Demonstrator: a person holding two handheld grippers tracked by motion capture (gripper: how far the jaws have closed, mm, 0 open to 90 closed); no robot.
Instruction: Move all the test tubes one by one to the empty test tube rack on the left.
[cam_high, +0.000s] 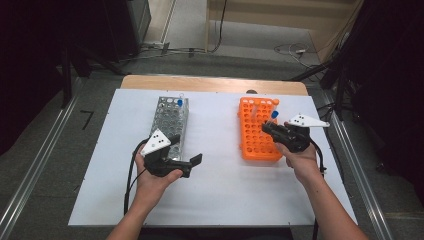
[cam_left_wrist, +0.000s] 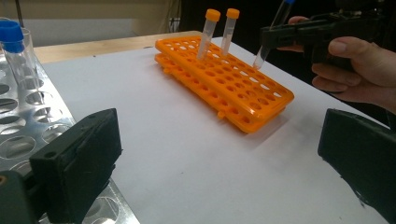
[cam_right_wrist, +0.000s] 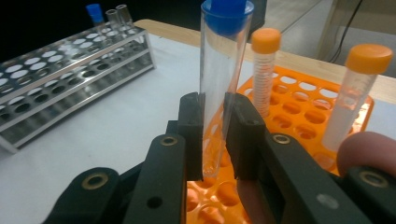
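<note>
My right gripper (cam_high: 268, 128) is shut on a clear, blue-capped tube (cam_high: 273, 117), held upright just above the right side of the orange rack (cam_high: 254, 142). In the right gripper view its pads (cam_right_wrist: 192, 121) clamp the tube (cam_right_wrist: 223, 56) at its lower half. Two orange-capped tubes (cam_right_wrist: 265, 70) stand in holes at the rack's far end. My left gripper (cam_high: 186, 149) is open and holds nothing, with its jaws beside the near end of the metal rack (cam_high: 167, 117). The left gripper view shows its wide gap (cam_left_wrist: 219, 163) facing the orange rack (cam_left_wrist: 224, 86).
At the far end of the metal rack stand a blue-capped tube (cam_high: 179, 102) and clear ones. Both racks lie on a white board (cam_high: 220, 190) on the wooden table. Cables trail from both grippers toward the near edge.
</note>
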